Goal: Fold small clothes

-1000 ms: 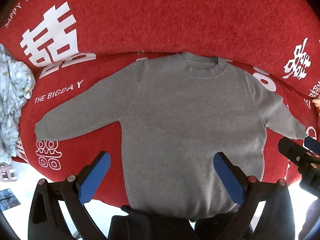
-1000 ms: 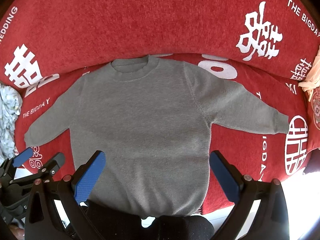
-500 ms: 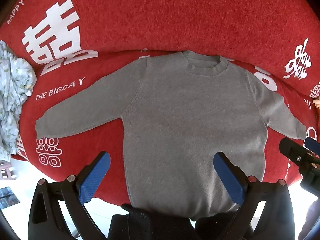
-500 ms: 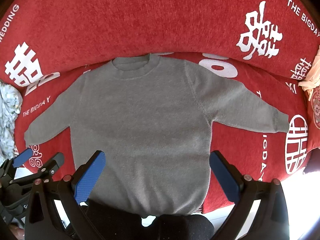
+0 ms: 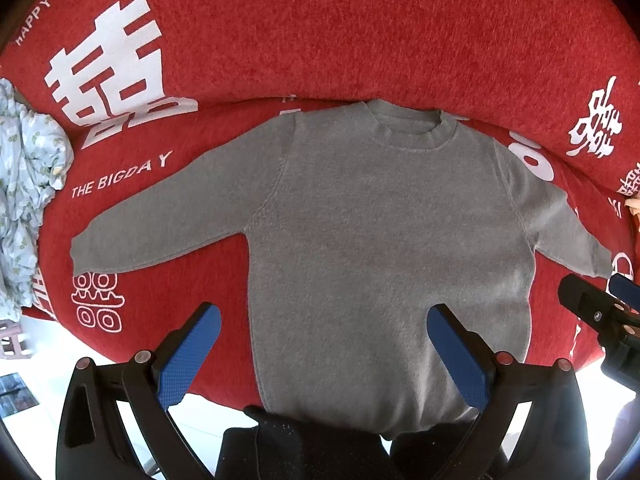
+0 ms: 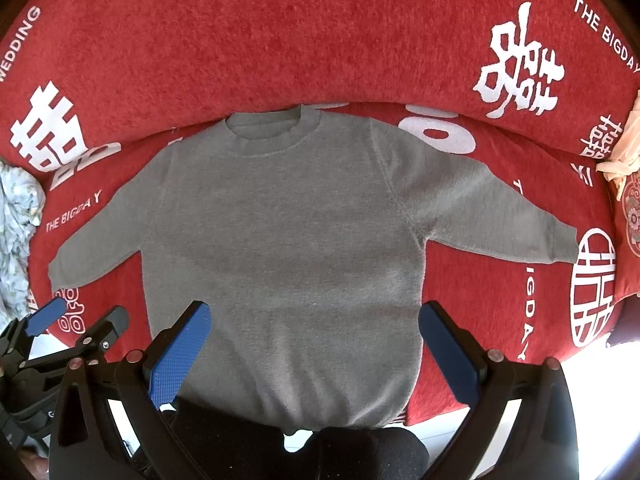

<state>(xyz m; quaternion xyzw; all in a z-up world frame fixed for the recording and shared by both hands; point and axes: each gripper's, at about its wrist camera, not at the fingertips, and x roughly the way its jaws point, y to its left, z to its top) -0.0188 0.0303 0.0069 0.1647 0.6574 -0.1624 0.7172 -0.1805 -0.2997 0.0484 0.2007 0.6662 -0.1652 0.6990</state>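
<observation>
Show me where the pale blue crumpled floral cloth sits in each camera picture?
Left wrist view: the pale blue crumpled floral cloth fills the left edge, beside the red sofa cover.
Right wrist view: it shows as a narrower strip at the left edge.
Shared landmark: the grey knitted sweater's round collar.

Plain grey knit sweater, unpatterned, ahead of the fingers. Red sofa cover beneath and beyond it, printed with white double-happiness characters and white lettering "THE BIGDAY". Left gripper and right gripper: black frames, blue textured pads. Crumpled cloth far left of the fingers: pale blue-white with small greenish floral print.
</observation>
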